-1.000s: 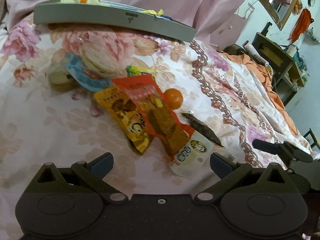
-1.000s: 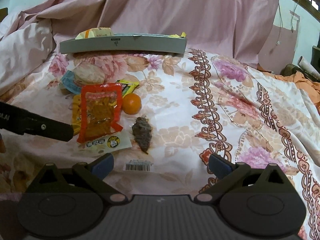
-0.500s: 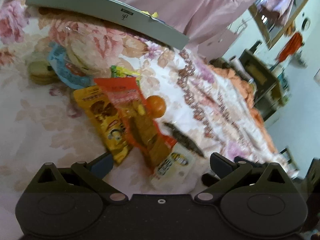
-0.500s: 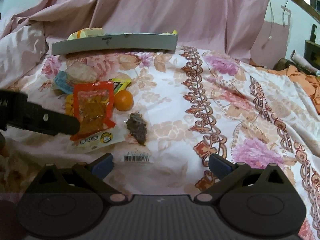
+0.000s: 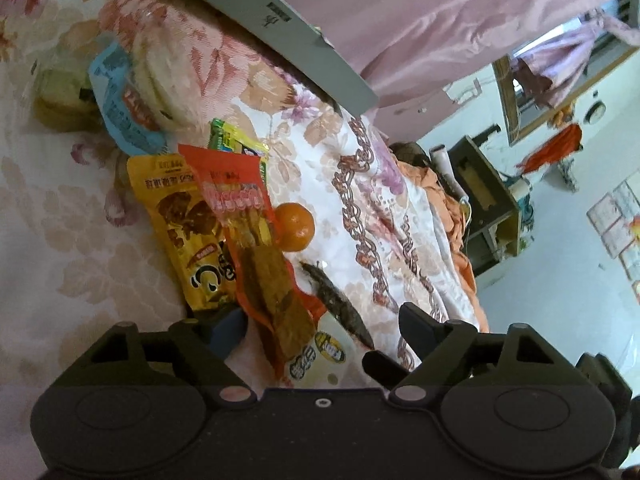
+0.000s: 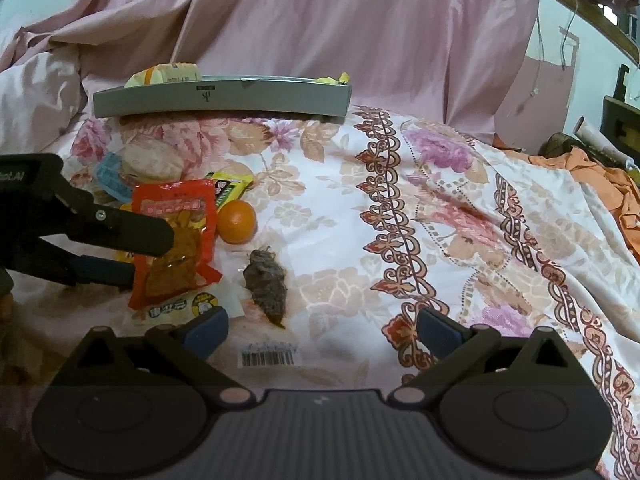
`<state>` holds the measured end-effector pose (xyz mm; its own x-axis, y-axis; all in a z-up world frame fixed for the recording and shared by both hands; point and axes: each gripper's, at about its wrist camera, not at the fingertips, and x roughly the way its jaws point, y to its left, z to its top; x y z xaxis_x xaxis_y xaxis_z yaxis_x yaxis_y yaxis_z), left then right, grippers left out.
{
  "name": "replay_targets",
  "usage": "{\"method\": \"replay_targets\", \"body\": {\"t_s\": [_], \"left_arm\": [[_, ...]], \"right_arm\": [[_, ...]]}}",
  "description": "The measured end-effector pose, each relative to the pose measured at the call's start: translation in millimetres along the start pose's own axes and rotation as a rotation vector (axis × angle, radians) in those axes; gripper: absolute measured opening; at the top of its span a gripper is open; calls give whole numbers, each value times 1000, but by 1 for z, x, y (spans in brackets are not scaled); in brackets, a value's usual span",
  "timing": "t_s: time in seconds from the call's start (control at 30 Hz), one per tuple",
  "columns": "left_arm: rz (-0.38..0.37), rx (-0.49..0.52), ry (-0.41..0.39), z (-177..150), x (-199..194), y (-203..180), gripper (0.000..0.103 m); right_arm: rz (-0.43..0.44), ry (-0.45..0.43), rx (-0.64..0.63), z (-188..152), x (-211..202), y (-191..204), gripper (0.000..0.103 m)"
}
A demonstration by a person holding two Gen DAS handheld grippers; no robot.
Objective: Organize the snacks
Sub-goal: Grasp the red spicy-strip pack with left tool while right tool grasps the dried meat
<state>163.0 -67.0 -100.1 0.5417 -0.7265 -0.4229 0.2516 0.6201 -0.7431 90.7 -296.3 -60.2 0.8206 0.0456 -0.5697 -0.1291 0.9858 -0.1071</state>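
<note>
1. The grey tray (image 6: 224, 98) sits at the back of the bed (image 6: 440, 208) and holds only a few packets, so in my judgement the sorting is barely begun.
2. Most snacks lie loose in front of the tray: a red pack (image 6: 176, 236) on a yellow pack (image 5: 180, 216), round crackers (image 6: 150, 160), a mandarin (image 6: 236, 222) and a dark dried piece (image 6: 266, 282).
3. The red pack's long axis runs from the tray toward the cameras, red header end nearest the tray.
4. The left hand-held gripper (image 5: 322, 326) is closing around the red pack's near end, pads not yet pressing.
5. The right hand-held gripper (image 6: 322, 330) stands wide and empty, in front of the dried piece.
</note>
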Motion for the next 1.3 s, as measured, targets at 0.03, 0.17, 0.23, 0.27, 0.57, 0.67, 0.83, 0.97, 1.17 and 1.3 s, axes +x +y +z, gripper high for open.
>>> {"method": "replay_targets", "body": {"t_s": [0.03, 0.17, 0.23, 0.27, 0.57, 0.67, 0.83, 0.97, 1.17, 1.3], "left_arm": [[-5, -9, -2, 1, 1, 1, 83], [1, -29, -2, 5, 5, 4, 77], [14, -28, 1, 6, 6, 6, 67], [25, -28, 2, 6, 7, 8, 63], [46, -81, -2, 10, 9, 21, 35], [24, -88, 0, 9, 11, 23, 38], [-2, -64, 10, 8, 15, 20, 50], [49, -35, 18, 9, 15, 16, 32], [116, -37, 32, 10, 10, 11, 20], [166, 4, 37, 7, 0, 1, 18]], "right_arm": [[-2, 2, -3, 1, 2, 1, 100], [-13, 5, -58, 12, 13, 5, 95], [-22, 0, -94, 17, 20, 7, 93], [-25, 3, -107, 20, 24, 7, 90], [73, 56, -46, 25, 36, 9, 63], [90, 76, -14, 25, 39, 8, 63], [141, 102, 130, 19, 41, -4, 60], [162, 102, 144, 16, 38, -5, 56], [196, 101, 156, 14, 31, -2, 43], [199, 97, 149, 12, 24, 3, 42]]}}
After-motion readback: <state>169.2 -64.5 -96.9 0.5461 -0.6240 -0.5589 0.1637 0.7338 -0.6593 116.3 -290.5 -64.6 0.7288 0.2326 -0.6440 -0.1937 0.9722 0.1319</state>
